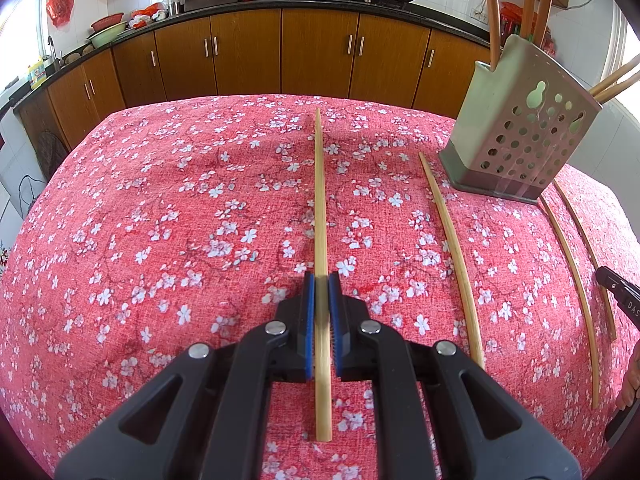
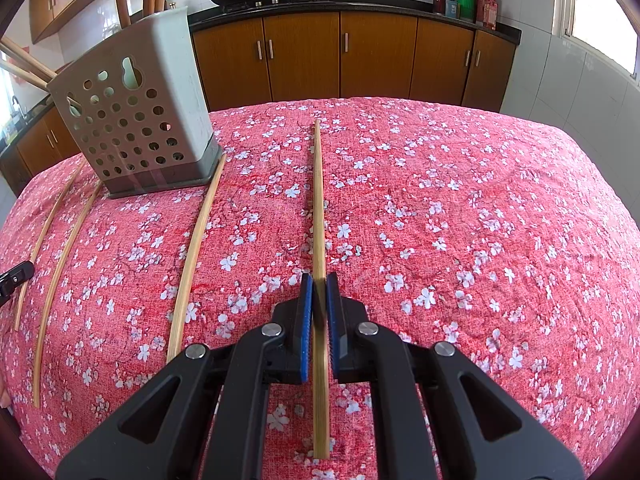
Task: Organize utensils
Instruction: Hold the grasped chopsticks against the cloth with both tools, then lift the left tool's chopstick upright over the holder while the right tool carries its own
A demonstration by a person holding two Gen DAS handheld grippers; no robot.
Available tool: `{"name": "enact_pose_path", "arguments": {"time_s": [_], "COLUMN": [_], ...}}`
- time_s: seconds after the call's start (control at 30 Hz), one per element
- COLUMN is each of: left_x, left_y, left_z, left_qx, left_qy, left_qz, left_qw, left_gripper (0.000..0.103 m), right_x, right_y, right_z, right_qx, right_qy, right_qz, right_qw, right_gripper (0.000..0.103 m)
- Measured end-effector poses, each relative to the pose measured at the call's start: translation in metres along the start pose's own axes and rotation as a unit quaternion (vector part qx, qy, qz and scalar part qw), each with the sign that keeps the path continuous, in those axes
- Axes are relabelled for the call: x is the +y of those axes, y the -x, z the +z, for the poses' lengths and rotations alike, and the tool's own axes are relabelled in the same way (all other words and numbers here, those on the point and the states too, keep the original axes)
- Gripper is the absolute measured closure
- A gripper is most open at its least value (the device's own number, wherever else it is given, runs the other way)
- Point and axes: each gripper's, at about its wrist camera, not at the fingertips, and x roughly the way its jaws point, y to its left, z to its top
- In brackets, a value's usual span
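left wrist view: each gripper is closed on its own chopstick, either side of the utensil holder.

left gripper [image 1: 321, 280] pinches a bamboo chopstick [image 1: 320, 200] between its blue pads [image 1: 308, 320], left of the grey perforated utensil holder [image 1: 516, 136] on the floral tablecloth [image 1: 160, 220]; one loose chopstick [image 1: 452, 248] lies between them, reaching toward the holder's base. right gripper [image 2: 319, 280] grips a second chopstick [image 2: 319, 208] to the holder's [image 2: 136, 120] right, with a loose stick [image 2: 196, 248] touching the holder's base corner and two thin sticks [image 2: 60, 264] on its far side. wooden utensils [image 1: 536, 4] stand in the holder.
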Motion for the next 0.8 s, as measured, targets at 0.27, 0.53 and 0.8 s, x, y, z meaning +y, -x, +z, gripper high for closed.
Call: {"name": "enact_pose_path", "arguments": {"time_s": [0.27,0.53,0.8], "left_x": [-0.001,-0.005,-0.006], "left_y": [0.001,0.013,0.076], "left_z": [-0.004,-0.02,0.0], "left_qx": [0.0,0.002,-0.087], "left_qy": [-0.003,-0.031,-0.05], "left_qz": [0.002,0.016,0.014], "left_qw": [1.0,0.9994,0.9949], "left_gripper": [0.092,0.094,0.095], "right_x": [-0.001,-0.004,-0.004], "right_y": [0.003,0.01,0.07], "right_z": [-0.002,-0.013,0.007], "right_qx": [0.0,0.0,-0.098], "right_qy": [-0.001,0.004,0.009], "right_qz": [0.0,0.01,0.014], "right_qw": [1.0,1.0,0.995], "right_gripper": [0.095,0.095,0.095]}}
